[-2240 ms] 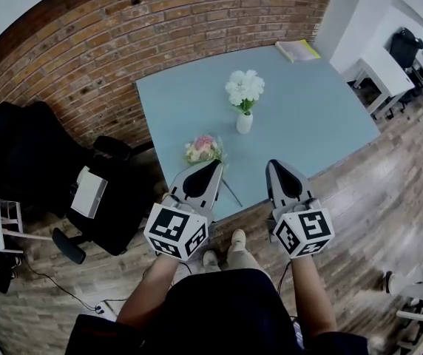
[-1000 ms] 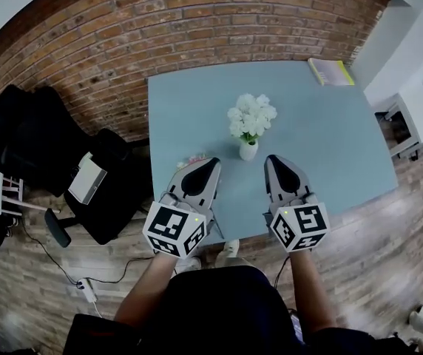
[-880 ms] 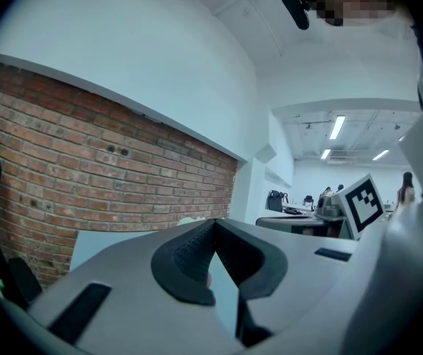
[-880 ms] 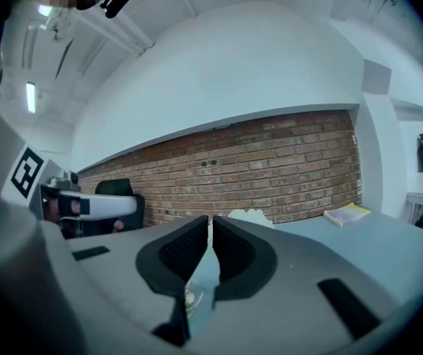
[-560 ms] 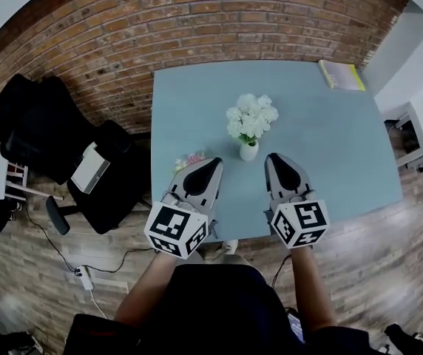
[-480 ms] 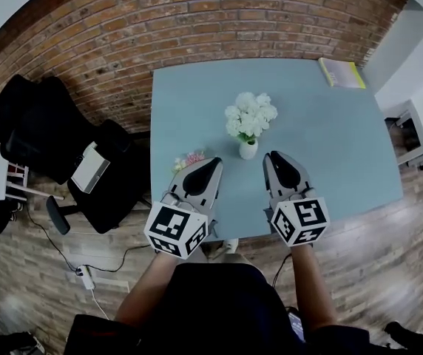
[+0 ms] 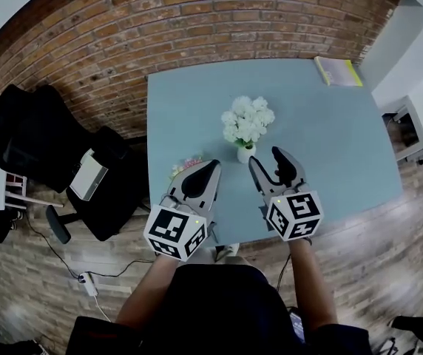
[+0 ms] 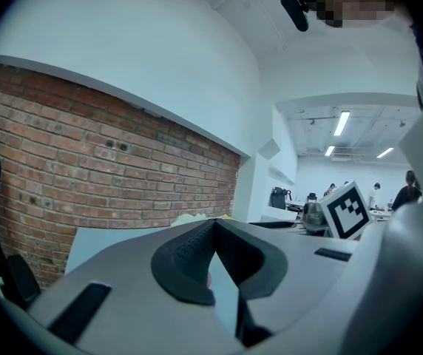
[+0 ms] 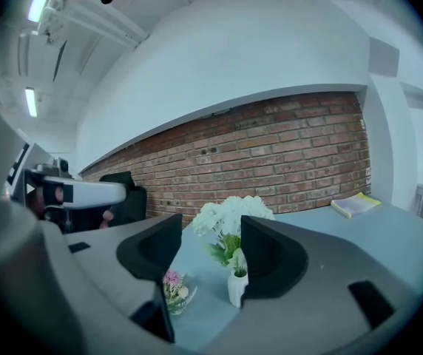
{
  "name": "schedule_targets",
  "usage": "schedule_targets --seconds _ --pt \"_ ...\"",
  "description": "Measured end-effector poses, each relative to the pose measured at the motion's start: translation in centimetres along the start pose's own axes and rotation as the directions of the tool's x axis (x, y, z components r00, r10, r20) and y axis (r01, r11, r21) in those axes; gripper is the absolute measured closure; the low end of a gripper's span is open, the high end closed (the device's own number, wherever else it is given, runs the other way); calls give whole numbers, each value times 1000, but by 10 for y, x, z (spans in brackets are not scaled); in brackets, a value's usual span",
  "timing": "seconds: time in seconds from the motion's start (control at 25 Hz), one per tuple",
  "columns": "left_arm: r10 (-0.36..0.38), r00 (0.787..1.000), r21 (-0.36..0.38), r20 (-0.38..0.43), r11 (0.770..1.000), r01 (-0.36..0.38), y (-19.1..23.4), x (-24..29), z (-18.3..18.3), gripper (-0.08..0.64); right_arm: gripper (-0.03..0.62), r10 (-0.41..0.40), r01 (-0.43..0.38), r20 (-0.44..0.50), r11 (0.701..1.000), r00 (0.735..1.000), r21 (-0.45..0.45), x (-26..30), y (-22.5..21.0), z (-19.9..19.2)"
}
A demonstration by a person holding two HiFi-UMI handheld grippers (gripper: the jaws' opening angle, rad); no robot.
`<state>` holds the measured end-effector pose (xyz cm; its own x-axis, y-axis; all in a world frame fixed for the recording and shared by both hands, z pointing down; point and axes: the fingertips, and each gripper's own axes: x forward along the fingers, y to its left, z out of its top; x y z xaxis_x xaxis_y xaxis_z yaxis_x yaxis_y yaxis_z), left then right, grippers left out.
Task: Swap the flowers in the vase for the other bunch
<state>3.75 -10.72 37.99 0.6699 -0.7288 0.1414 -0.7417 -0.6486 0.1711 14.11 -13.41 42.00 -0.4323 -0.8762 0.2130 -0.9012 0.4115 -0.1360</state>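
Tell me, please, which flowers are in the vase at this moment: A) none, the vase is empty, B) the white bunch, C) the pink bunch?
B: the white bunch stands upright in the white vase, while the pink bunch lies flat on the table beside it.

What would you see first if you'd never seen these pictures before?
The fluffy white flowers in a little white vase, standing in the middle of the blue table. Just in front, the right tongs have just been opening, with nothing between them. A small pink bunch lies by the left tongs.
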Motion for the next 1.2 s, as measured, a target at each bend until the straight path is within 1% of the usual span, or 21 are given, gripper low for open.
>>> schedule_targets --seconds 0.28,0.44,0.52,0.64,0.84,1.2 --pt "-33 999 -2 -8 999 33 16 13 4 558 288 -37 37 -17 999 999 -6 24 -6 -8" --pt "-44 999 2 -14 999 44 28 20 8 558 202 -69 69 -21 998 997 -1 42 -13 -13" --pt "-47 999 2 -20 999 47 35 24 7 558 147 -86 86 -25 996 996 3 52 -18 -17" --pt "-46 998 -2 -34 999 46 46 28 5 558 108 -109 109 -31 994 994 4 65 -23 -22" --pt "-48 998 -11 -48 999 47 60 34 2 558 83 -128 128 -51 992 990 -8 82 -29 -32" --pt "-46 996 -19 -70 999 45 75 46 -3 558 75 -132 129 -97 991 987 -33 103 -35 -50"
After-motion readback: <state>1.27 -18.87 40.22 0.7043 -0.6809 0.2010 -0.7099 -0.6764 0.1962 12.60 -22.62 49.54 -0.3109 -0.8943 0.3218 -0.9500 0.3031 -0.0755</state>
